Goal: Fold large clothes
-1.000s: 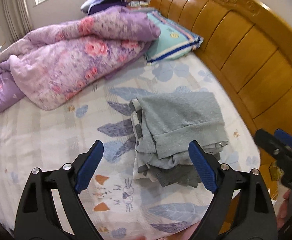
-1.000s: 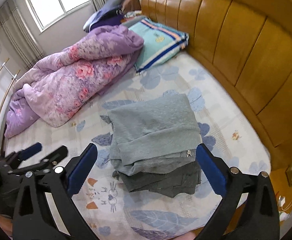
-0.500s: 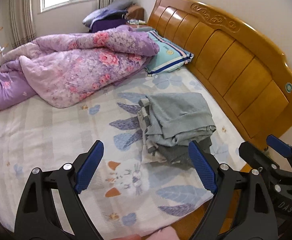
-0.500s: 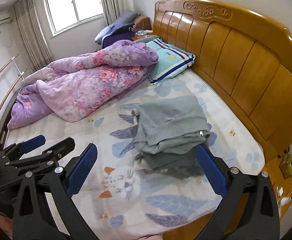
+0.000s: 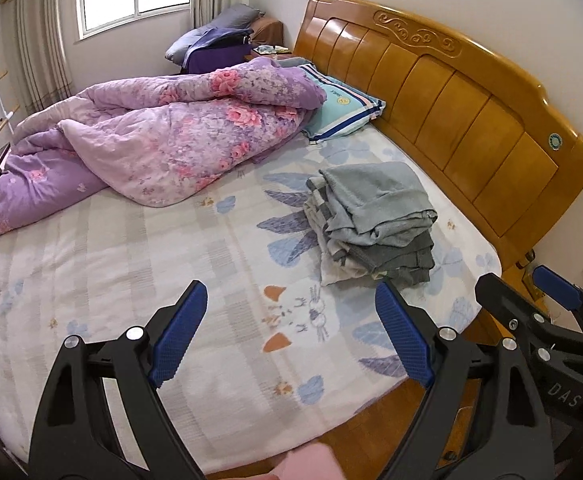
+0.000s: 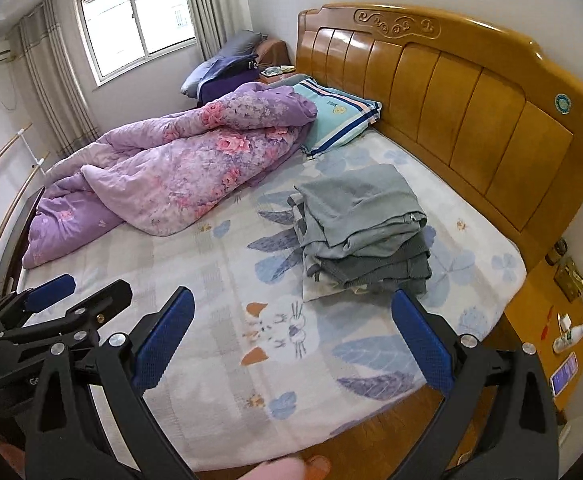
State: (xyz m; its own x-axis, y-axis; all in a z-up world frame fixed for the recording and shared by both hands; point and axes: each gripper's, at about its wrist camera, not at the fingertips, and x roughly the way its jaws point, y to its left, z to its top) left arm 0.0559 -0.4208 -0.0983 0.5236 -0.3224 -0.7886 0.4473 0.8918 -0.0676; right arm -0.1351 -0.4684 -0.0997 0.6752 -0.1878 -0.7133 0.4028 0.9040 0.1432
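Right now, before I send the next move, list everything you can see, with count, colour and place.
folded clothes: one stack, light grey over dark grey, on the bed near the headboard
quilt: one, purple floral, bunched at the far side
pillow: one, teal striped, against the headboard
bed sheet: one, pale with leaf print
headboard: one, orange wood
nightstand: one, wooden, with a bottle and phone
window: one, curtained
left tongs: open, empty
right tongs: open, empty
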